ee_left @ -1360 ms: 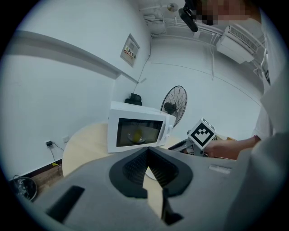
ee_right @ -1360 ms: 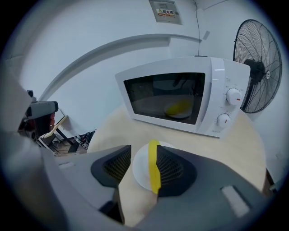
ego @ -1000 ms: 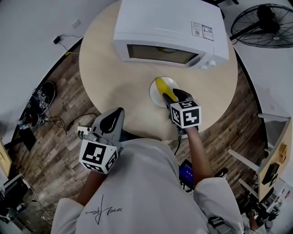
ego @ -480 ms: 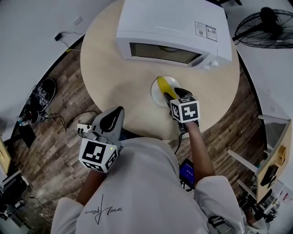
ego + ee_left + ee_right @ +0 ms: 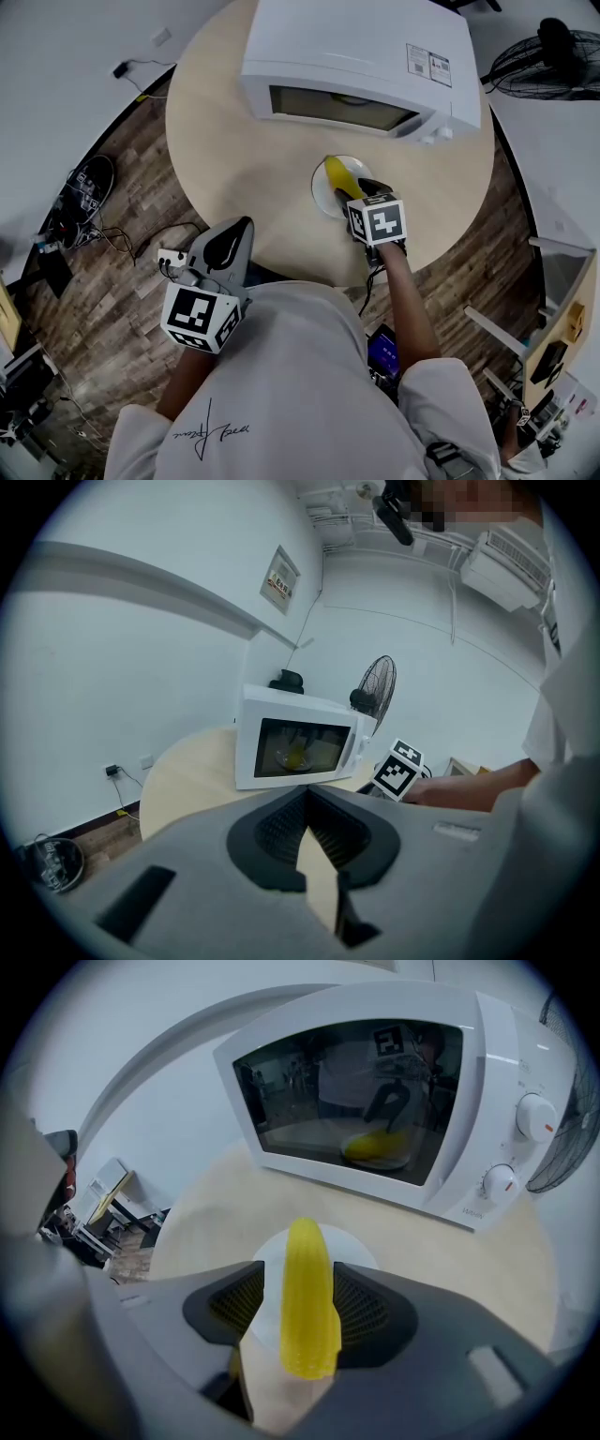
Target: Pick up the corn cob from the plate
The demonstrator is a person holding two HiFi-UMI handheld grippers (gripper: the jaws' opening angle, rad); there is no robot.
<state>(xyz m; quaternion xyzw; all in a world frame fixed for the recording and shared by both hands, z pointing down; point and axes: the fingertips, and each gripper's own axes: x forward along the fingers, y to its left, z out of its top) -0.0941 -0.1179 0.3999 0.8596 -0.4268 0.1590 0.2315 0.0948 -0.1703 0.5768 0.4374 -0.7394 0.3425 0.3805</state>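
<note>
The right claw [image 5: 364, 191] is pointing steeply down over the counter [image 5: 244, 159], and its jaws have just been opening. They're spread now with the corn cob [image 5: 305, 1297] sitting right between them. There's a clear gap on one side of the cob, so it isn't clamped. The cob lies on the small white plate [image 5: 354, 1244], with its far end poking out past the claw tips toward the microwave [image 5: 356, 56]. The plate is directly under and just ahead of the claw. The white microwave is a bit further ahead with its door shut, and there's something yellow on a dish [image 5: 380, 1147] behind the glass.

The left claw [image 5: 230, 246] hangs back at the near edge of the counter, well apart from the plate. Its tips are together with nothing in them. From its own view the microwave is straight ahead and the right claw's marker cube is off to its right. A floor fan [image 5: 544, 56] stands off beyond the microwave.
</note>
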